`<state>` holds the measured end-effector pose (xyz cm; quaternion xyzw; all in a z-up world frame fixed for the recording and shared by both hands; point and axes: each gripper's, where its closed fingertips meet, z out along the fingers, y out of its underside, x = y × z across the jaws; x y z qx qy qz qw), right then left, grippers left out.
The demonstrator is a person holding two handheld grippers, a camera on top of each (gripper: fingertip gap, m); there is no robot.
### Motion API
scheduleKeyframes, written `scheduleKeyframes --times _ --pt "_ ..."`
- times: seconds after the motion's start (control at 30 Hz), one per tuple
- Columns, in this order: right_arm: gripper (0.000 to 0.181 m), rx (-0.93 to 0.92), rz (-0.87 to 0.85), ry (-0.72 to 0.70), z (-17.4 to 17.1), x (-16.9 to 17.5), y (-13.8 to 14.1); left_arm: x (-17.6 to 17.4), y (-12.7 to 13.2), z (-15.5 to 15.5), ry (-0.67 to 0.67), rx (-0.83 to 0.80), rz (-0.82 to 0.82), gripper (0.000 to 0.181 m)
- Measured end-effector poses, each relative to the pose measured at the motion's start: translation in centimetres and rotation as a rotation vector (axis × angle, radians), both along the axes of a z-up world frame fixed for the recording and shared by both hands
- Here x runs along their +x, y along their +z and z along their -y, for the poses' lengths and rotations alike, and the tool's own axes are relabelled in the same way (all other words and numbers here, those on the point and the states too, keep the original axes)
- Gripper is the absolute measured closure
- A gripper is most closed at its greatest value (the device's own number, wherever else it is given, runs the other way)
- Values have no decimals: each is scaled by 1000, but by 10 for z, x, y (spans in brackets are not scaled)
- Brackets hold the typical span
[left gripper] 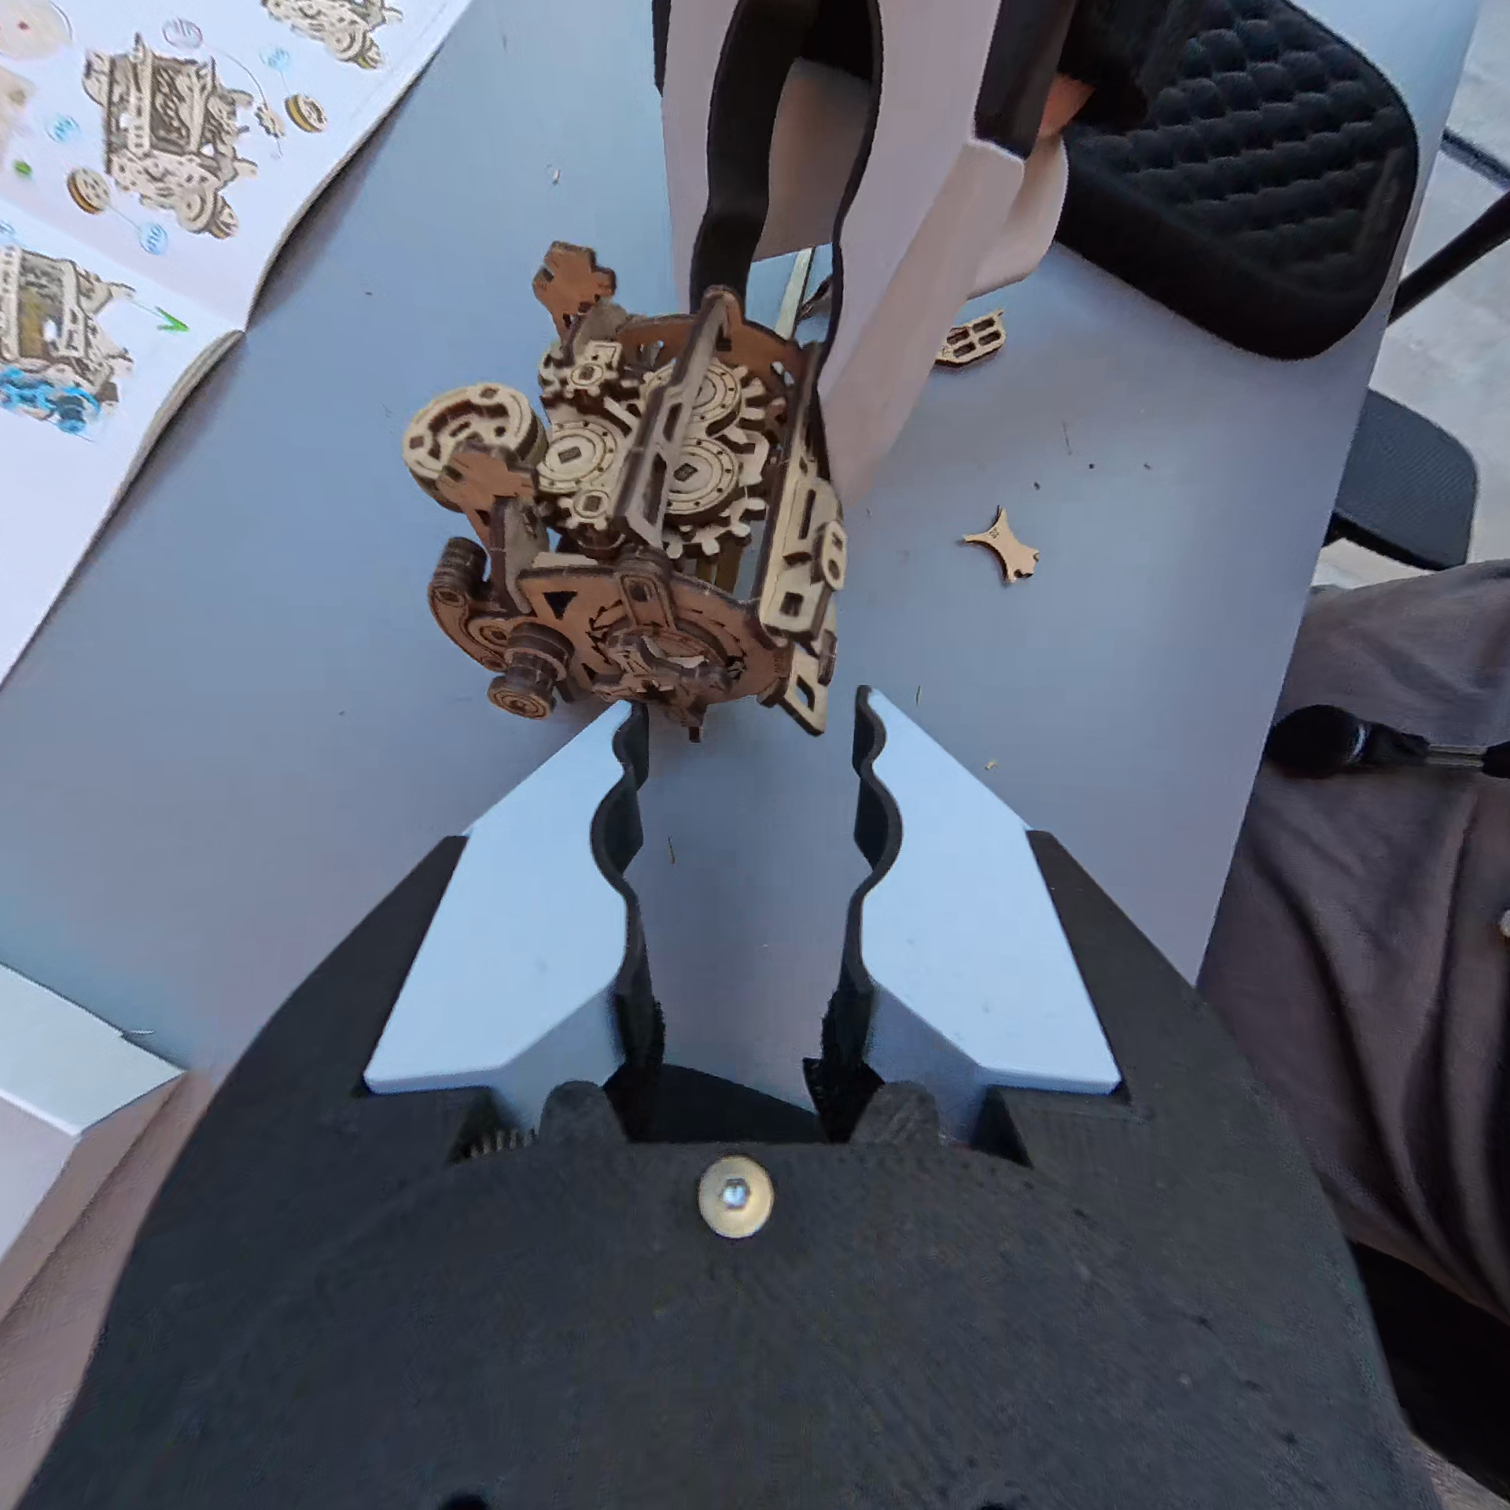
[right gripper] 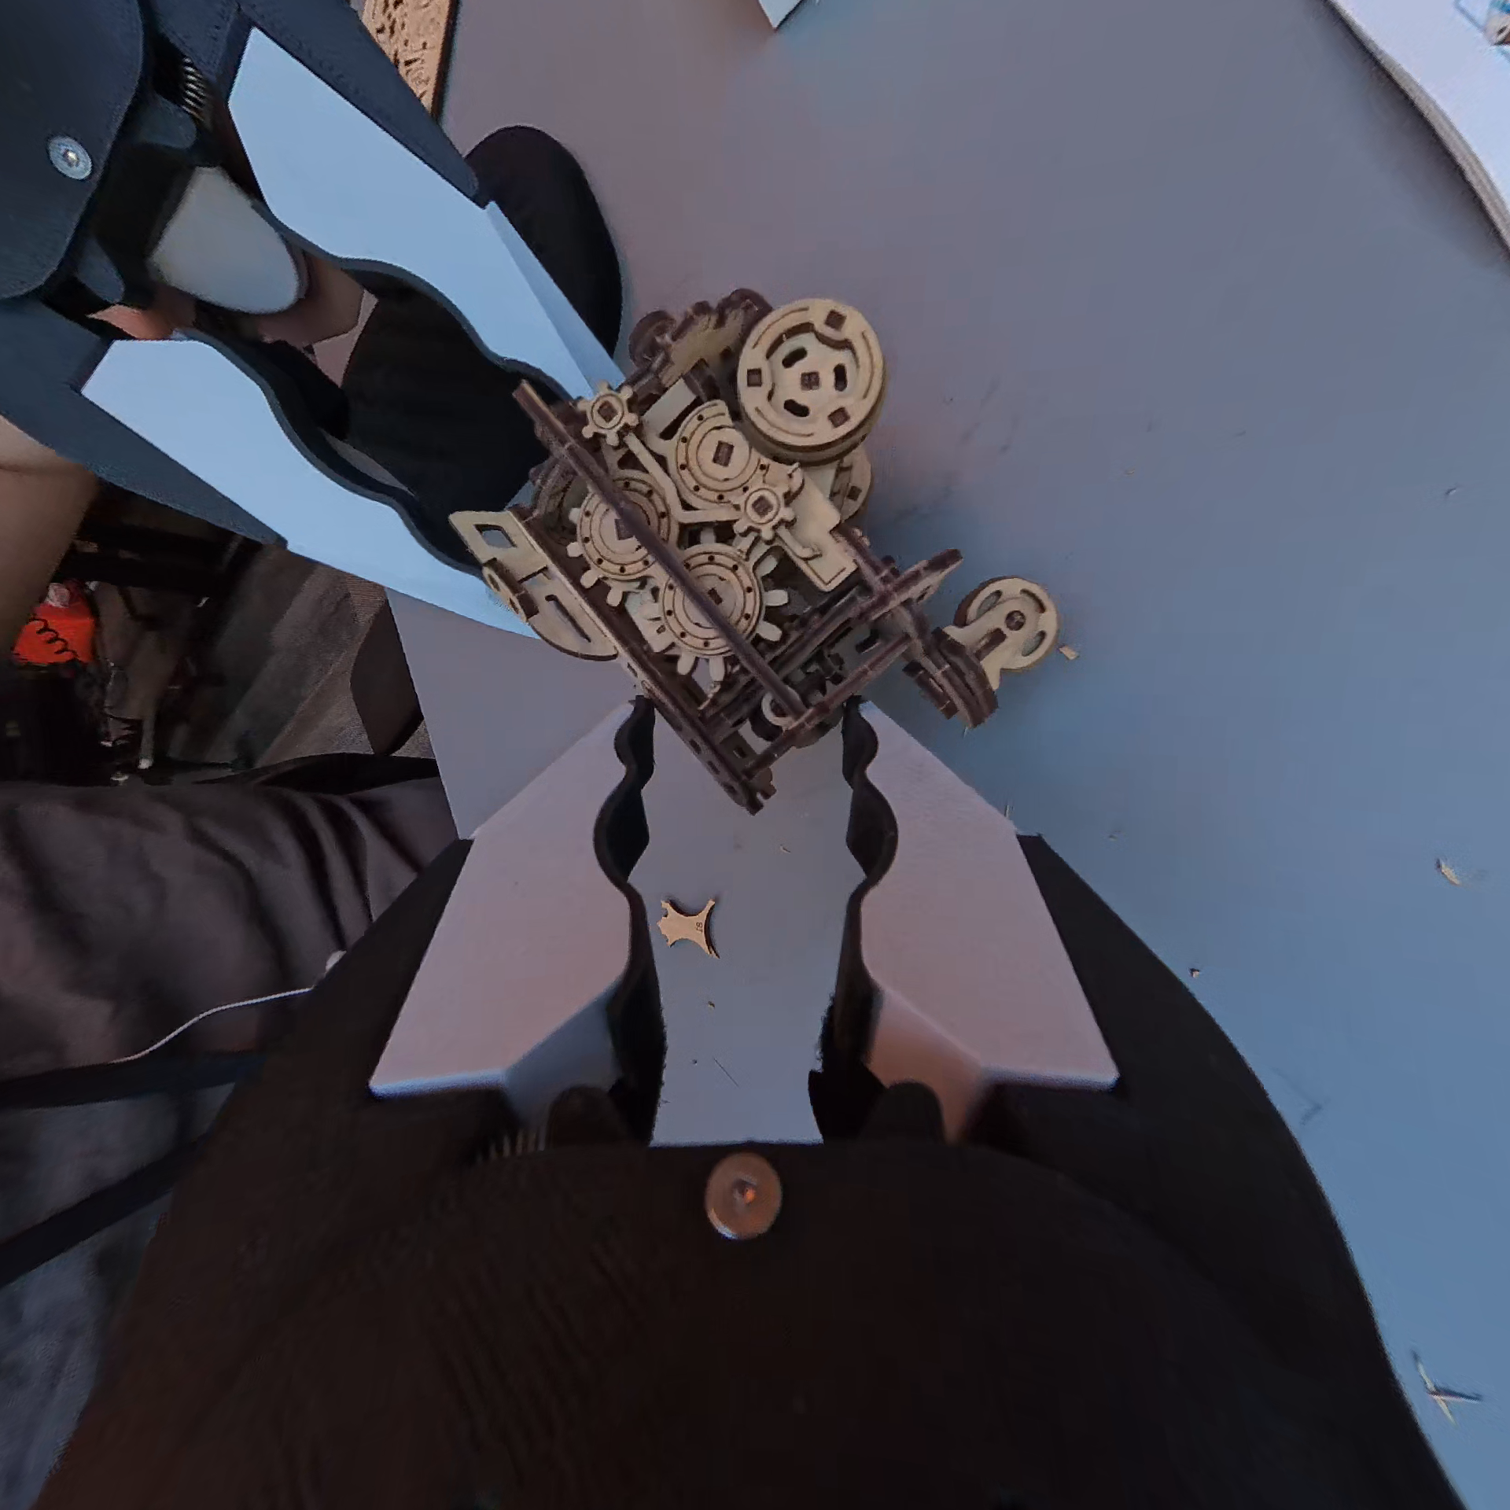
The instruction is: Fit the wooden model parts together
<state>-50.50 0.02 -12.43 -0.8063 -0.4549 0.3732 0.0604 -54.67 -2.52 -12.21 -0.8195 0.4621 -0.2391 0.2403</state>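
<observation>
A wooden gear model [left gripper: 645,507], with cog wheels, pulleys and a slotted frame, hangs tilted above the grey table [left gripper: 245,654]. My right gripper [right gripper: 745,715] is shut on the frame's near corner in the right wrist view, where the model [right gripper: 719,539] fills the middle. In the left wrist view it comes down from the top onto the model's far end [left gripper: 768,319]. My left gripper [left gripper: 748,711] is open, its tips right at the model's near end, not closed on it. It shows at the upper left of the right wrist view [right gripper: 539,490].
A small star-shaped wooden piece [left gripper: 1003,546] lies on the table, also under my right gripper [right gripper: 690,927]. Another loose piece [left gripper: 972,339] lies farther back. An open instruction booklet [left gripper: 122,204] lies at the left. A black chair [left gripper: 1242,163] and a person's lap [left gripper: 1389,899] are on the right. Both grippers' tips are roughly 10 centimeters from the small star-shaped wooden piece [left gripper: 1003,546]. It turns up in the right wrist view [right gripper: 684,919] as well.
</observation>
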Motion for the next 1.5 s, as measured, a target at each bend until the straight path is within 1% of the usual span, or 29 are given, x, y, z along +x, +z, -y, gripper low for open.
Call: scheduleKeyframes --times 0.07,0.1,0.23,0.33,0.47,0.63,0.83,0.93,1.03,1.07,1.17,1.33,1.5 --pt "135 -51 -6 2 2 -3 0 -3 -3 -4 31 -22 -3 132" --pt "135 -85 -9 8 4 -3 0 -4 -4 -6 42 -18 -7 128" --pt "136 -234 -11 18 8 -6 3 -10 -7 -14 59 22 -40 127" --pt "139 -283 -3 38 6 -5 2 -11 -6 -19 65 43 -48 130" --pt "138 -361 -21 38 1 -5 6 -10 -6 -24 93 16 -29 132" --pt "136 -502 -43 45 -3 -5 13 -10 -2 -30 117 -48 -12 135" --pt "139 -596 -46 71 -12 -4 17 -9 3 -35 154 -223 19 136" --pt "138 -605 -35 75 -21 -4 16 -10 5 -40 164 -289 27 139" --pt "135 -606 -36 69 -31 -3 17 -8 8 -45 173 -344 57 138" --pt "135 -603 -41 67 -35 -3 17 -8 9 -46 170 -356 66 137" --pt "137 -610 -66 60 -43 -2 20 -8 9 -47 163 -369 73 142" --pt "136 -583 -76 89 -43 3 23 -8 5 -41 144 -418 83 141" --pt "136 -503 -54 91 -45 9 17 -11 5 -36 144 -432 124 138"
